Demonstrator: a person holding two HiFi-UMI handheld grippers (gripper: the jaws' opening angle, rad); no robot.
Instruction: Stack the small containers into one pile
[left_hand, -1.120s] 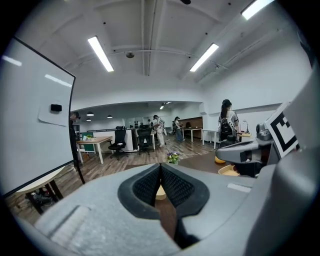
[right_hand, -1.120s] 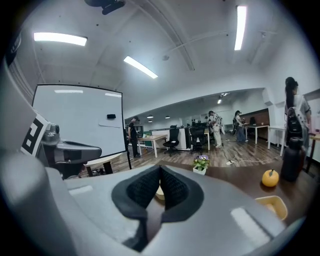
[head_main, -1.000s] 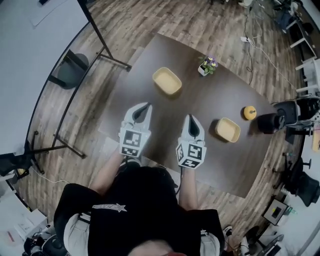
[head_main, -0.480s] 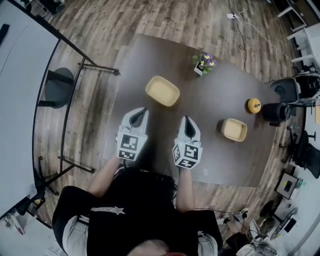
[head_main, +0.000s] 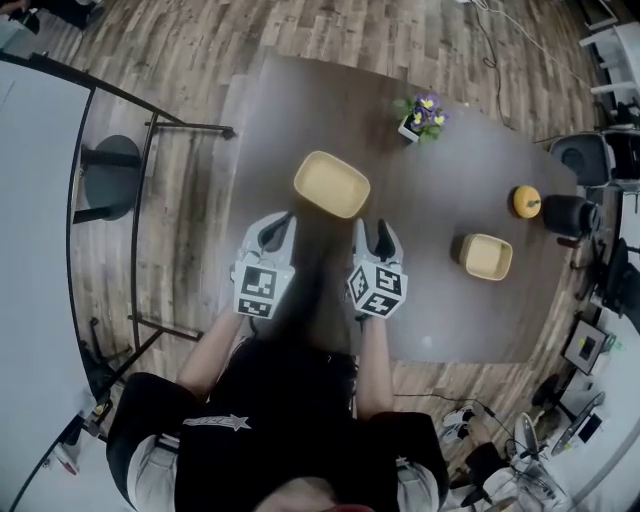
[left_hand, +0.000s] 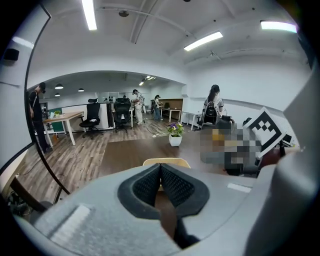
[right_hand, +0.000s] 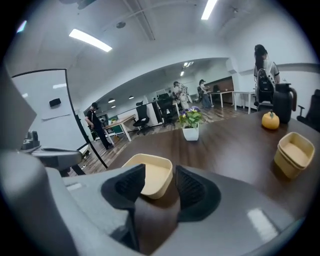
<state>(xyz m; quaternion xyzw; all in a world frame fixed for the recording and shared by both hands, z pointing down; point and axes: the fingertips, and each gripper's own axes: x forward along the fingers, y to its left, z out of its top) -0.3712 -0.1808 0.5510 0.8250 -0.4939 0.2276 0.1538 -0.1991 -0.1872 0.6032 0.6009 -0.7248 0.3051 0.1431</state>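
A cream rectangular container (head_main: 331, 184) lies on the dark table (head_main: 440, 310), just ahead of both grippers. A smaller cream container (head_main: 486, 256) sits apart at the right; in the right gripper view (right_hand: 294, 152) it looks like two nested ones. My left gripper (head_main: 279, 226) is shut on nothing, its tips short of the near container's (left_hand: 166, 162) left corner. My right gripper (head_main: 376, 236) is open; its jaws have just been opening. Nothing is between them, and the near container (right_hand: 150, 174) lies just beyond the tips.
A potted flower (head_main: 424, 115) stands at the table's far side. An orange pumpkin-shaped thing (head_main: 526, 200) and a black jug (head_main: 573, 214) stand at the right edge. A black metal frame (head_main: 140, 200) stands left of the table. People and desks fill the room behind.
Both grippers have come down and forward to the near container. The right gripper's jaws, shut before, now stand apart. The left gripper's jaws stay shut.
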